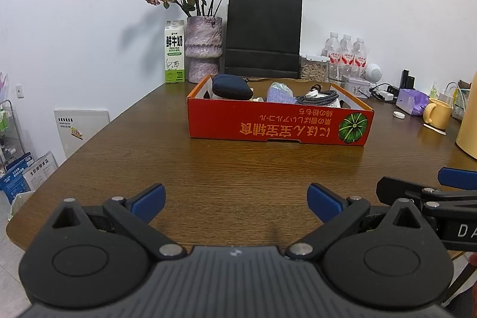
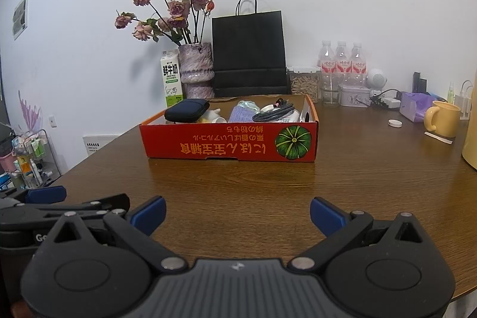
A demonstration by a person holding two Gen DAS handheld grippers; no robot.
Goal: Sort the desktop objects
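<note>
Both tools are spread wide with nothing between the blue pads. The left tool [image 1: 235, 203] sits low center in its own view, over bare wood of the table [image 1: 238, 168], and the right tool [image 2: 237, 215] does the same in its view. Each one peeks into the other camera's lower corner, so they're side by side near the front edge.

The red cardboard box [image 1: 277, 127] sits mid-frame, well apart from both tools, print upside down with a green pumpkin graphic. Inside it: a dark blue zip pouch [image 1: 232, 86] at the left end, a light blue fabric bundle [image 1: 280, 94] in the middle, and a coiled braided cable [image 1: 320, 97] toward the right. Behind the box stand a vase of dried roses [image 1: 204, 49], a milk carton [image 1: 174, 52] and a black paper bag [image 1: 263, 37]. A yellow mug [image 1: 436, 113] sits at far right.
</note>
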